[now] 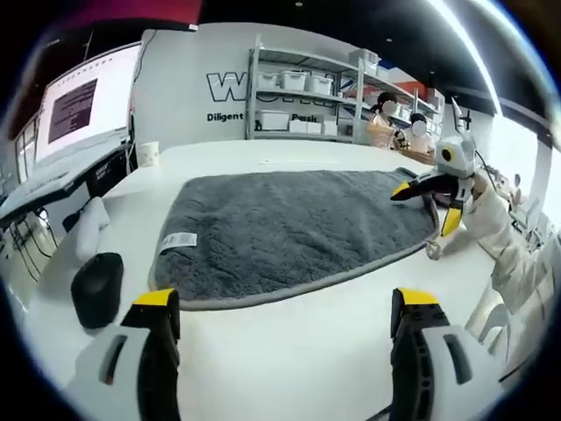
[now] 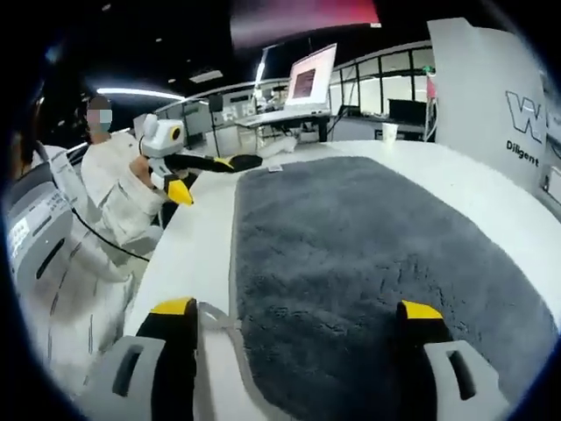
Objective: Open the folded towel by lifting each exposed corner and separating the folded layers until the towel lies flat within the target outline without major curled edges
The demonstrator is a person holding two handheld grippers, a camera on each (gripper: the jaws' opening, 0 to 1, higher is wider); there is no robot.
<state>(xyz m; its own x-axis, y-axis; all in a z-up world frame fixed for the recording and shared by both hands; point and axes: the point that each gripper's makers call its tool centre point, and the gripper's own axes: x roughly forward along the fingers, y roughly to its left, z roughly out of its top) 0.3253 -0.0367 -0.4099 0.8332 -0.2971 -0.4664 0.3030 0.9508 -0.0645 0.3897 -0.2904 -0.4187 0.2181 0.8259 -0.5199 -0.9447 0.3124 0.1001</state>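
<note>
Grey, plush towel (image 1: 289,232) spread nearly flat across white table (image 1: 289,351), label (image 1: 178,241) showing at one edge. Left gripper (image 1: 280,307) held back off the near hem, fingers apart, gripping nothing. Right gripper (image 2: 298,320) straddling a towel corner, fingers apart and unclamped, probably poised to flatten a curl.

Probably a lab — storage shelving (image 1: 302,92), projected screen (image 1: 83,101), monitor (image 2: 308,79).
</note>
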